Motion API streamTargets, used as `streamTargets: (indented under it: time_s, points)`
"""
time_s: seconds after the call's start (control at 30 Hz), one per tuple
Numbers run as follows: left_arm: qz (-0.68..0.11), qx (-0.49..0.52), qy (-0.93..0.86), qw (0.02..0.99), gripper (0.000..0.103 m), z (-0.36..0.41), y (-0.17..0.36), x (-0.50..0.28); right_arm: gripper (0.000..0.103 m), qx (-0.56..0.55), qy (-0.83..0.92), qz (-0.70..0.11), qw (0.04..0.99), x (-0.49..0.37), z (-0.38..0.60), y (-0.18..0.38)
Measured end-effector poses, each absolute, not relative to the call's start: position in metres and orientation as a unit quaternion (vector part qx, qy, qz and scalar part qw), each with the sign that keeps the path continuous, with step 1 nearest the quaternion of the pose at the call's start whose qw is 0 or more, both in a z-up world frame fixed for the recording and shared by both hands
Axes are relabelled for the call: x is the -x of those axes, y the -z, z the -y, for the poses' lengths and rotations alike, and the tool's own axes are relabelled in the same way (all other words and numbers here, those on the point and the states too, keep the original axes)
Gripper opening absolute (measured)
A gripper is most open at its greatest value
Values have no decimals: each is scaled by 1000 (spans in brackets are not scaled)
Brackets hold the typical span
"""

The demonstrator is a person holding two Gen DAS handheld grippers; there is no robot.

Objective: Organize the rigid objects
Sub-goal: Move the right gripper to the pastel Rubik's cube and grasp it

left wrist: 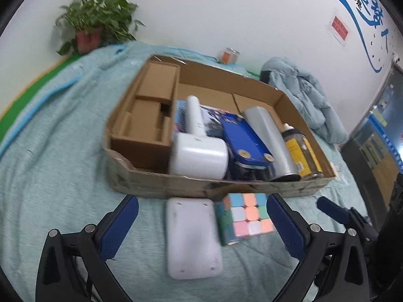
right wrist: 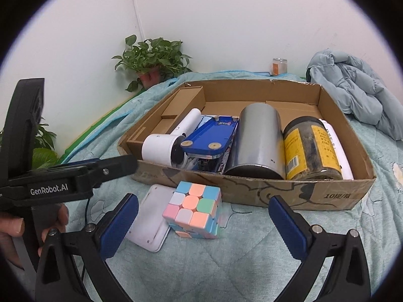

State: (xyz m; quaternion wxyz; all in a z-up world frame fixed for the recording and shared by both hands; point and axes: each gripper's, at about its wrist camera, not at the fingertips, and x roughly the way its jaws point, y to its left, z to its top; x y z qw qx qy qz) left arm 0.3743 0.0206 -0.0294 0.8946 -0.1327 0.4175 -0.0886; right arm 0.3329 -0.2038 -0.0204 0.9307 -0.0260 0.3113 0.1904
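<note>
Now both tools stand wide open and empty: the left tool [left wrist: 202, 222] hangs over the white slab [left wrist: 192, 239], the right tool [right wrist: 203, 222] over the cube [right wrist: 195, 211]. Both things lie on the bed just in front of the box [right wrist: 302, 193], touching each other. I judge the cube light, stiff and smooth-faced, best pinched across two opposite flat sides, though its layers may twist. Thin and flat, the slab probably needs a grip across its long edges.
</note>
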Motion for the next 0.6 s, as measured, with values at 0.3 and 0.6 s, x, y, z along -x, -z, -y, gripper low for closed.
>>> streamTargets:
  time_s: [0.3,0.6]
  points:
    - [-463,173,151,856,102,17,62,-406,103,22,-242,-370,897,-348,208,51]
    - [-504,186,204,819,75,43,83,-423,92,3,-304,-390,869,-370,213,73]
